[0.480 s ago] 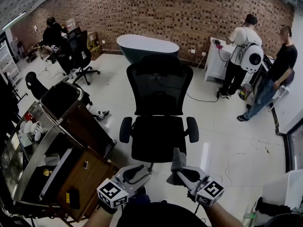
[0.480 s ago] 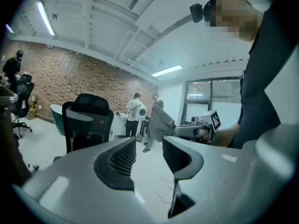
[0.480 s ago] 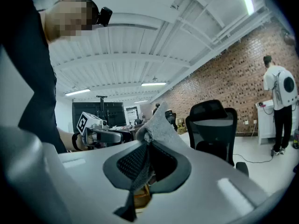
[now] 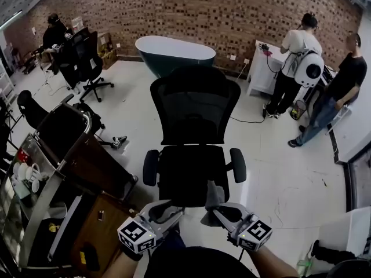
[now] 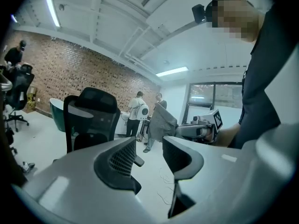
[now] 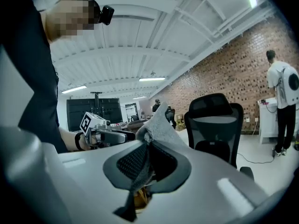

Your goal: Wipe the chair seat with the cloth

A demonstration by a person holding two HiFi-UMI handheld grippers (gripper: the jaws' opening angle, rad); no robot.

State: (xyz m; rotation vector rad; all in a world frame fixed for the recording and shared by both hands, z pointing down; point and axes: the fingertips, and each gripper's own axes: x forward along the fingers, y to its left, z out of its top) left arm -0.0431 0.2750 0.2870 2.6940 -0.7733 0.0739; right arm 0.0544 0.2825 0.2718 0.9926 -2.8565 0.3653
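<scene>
A black mesh-backed office chair (image 4: 194, 138) with padded armrests stands on the pale glossy floor (image 4: 278, 172), its back to the brick wall (image 4: 232, 10) and its flat black seat (image 4: 188, 172) facing the person. Just in front of the seat's front edge, toward the chair's right-hand armrest as seen from the head, the right gripper (image 4: 220, 214) has its jaws pressed together on a crumpled grey cloth (image 4: 213, 194). The cloth rises from the jaws in a peak, and a narrow strip of it hangs below them. From the head view the cloth overlaps the seat's front corner. The gripper views show it held in the air with the chair beyond it, so contact with the seat cannot be confirmed. The left gripper (image 4: 165, 211) is level with the right one, in front of the seat's other front corner. Its jaws stand apart with nothing between them, only floor showing through the gap. Behind the chair, against the wall, sits a dark teal oval bathtub (image 4: 174, 52). To the chair's right, well apart from it, two people (image 4: 322, 80) stand by a white cabinet (image 4: 264, 68). To the chair's left is a brown wooden cart (image 4: 87, 172) with a metal frame. Farther off on that side, another black office chair (image 4: 84, 62) stands near a seated person.
</scene>
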